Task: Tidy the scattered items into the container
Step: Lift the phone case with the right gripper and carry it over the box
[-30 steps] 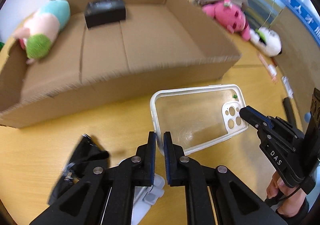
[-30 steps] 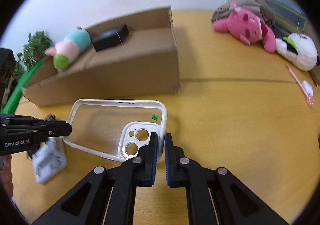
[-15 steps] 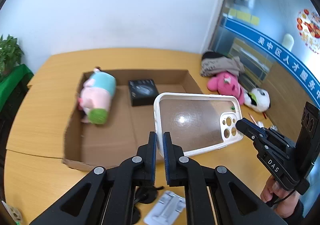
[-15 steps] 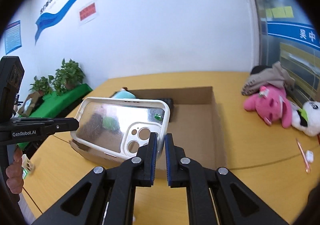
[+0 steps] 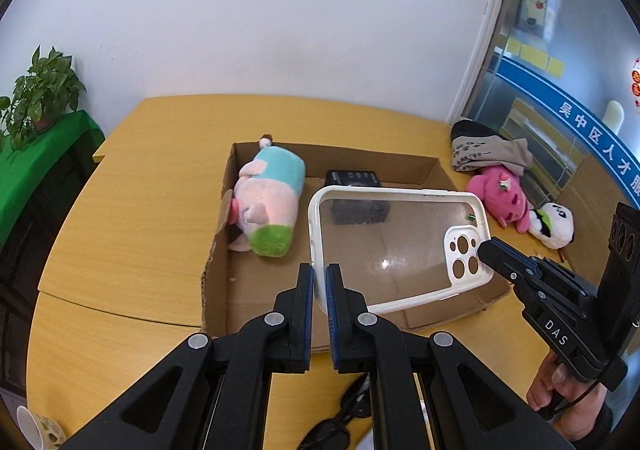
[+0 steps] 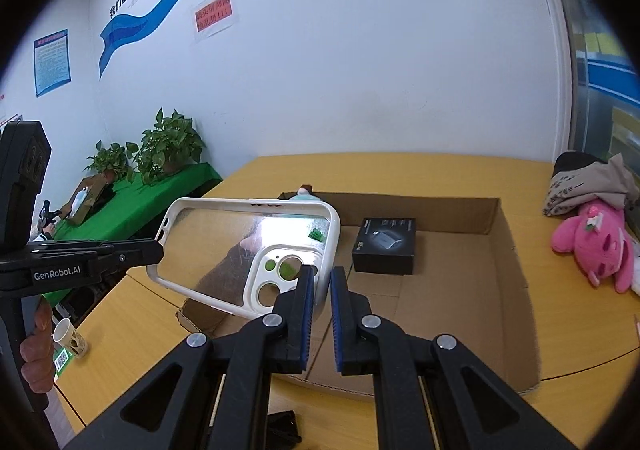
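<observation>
Landmark: I take the cardboard box (image 5: 424,166) on the table (image 5: 132,218) as my reference for every place.
Left gripper (image 5: 320,282): I have it clamped on the plain short edge of the clear phone case (image 5: 384,246), on the near side of the box.
Right gripper (image 6: 322,286): I have it pinching the camera-cutout end of the same case; the far end meets the other gripper's tip.
Phone case: held between both grippers in the air, above the near part of the box's floor, not yet set down.
Already in the box: the pink-and-blue plush (image 5: 270,202) lies along the left wall; the black carton (image 6: 384,246) sits toward the back wall.
Left outside the box: the pink plush pig (image 5: 498,196), the panda plush (image 5: 552,226) and the grey cloth (image 5: 488,156) lie to its right; dark sunglasses (image 5: 340,426) lie in front of it.
Progress: I judge two items stowed, a third about to go in, and at least four to fetch.
</observation>
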Available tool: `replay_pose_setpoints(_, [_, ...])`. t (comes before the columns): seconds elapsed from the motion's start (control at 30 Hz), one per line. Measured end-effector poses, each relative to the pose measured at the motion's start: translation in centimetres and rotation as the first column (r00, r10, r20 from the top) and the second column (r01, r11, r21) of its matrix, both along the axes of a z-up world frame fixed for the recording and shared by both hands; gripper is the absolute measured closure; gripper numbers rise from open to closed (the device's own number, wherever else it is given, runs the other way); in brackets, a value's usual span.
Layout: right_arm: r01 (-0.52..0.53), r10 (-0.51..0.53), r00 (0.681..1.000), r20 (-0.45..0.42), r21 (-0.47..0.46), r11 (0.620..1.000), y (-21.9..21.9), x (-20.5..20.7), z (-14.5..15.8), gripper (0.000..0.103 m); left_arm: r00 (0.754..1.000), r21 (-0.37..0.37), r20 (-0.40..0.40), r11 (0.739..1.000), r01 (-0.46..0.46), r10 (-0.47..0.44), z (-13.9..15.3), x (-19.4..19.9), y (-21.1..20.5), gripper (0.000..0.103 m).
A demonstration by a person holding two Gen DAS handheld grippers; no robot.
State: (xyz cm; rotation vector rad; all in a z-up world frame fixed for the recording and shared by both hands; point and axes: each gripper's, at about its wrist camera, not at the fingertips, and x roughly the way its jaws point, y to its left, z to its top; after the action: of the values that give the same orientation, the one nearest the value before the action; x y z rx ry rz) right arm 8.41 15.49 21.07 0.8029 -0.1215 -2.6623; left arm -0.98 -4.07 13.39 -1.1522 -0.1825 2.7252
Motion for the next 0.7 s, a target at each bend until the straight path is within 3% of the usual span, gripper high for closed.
replay_pose_setpoints(0.3, [0.008,-0.007,0.990,0.140,-0.012,1.000,-1.7,-4.6,-5.2,0.095,0.992,-0.047,0.127,0.999,-0.014,0.020,-5.5,-4.2,-0.9,0.097])
replay_pose_setpoints(0.7, [-0.003,-0.001,0.950,0.312,0.012,1.000,-4.6,-8.9,-11.4,0.094,0.945,-0.132,0.317,0.990,-0.040,0.081,-13.2,-8.9,-2.0,0.099])
